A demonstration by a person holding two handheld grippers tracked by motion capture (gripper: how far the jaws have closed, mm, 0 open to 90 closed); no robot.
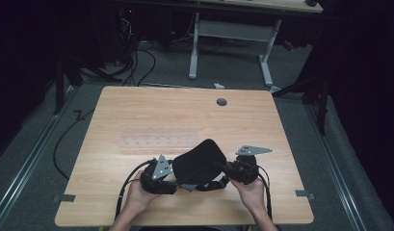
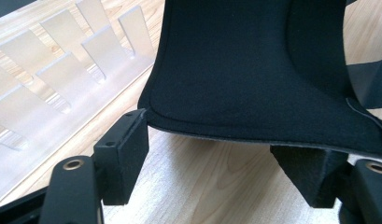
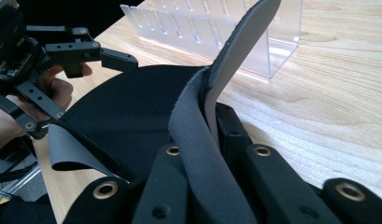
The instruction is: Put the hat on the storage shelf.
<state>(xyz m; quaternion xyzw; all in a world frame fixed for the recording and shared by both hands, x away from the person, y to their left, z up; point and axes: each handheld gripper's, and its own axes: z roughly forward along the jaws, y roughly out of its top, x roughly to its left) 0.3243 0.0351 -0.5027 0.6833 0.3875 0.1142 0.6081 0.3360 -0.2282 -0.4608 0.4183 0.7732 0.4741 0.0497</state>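
Observation:
A black soft pad with a grey underside and a dark strap is held above the table's near middle. My right gripper is shut on its right edge; in the right gripper view the pad folds up and is pinched between the jaws of that gripper. My left gripper is at the pad's left side, open. In the left gripper view the pad's hem lies across the wide gap of that gripper, with no pad pressing on it. The left gripper also appears in the right gripper view.
A clear plastic slotted rack lies on the wooden table just beyond the pad; its dividers stand close to my left gripper. A round cable hole sits far back. Cables and desk legs lie on the floor behind.

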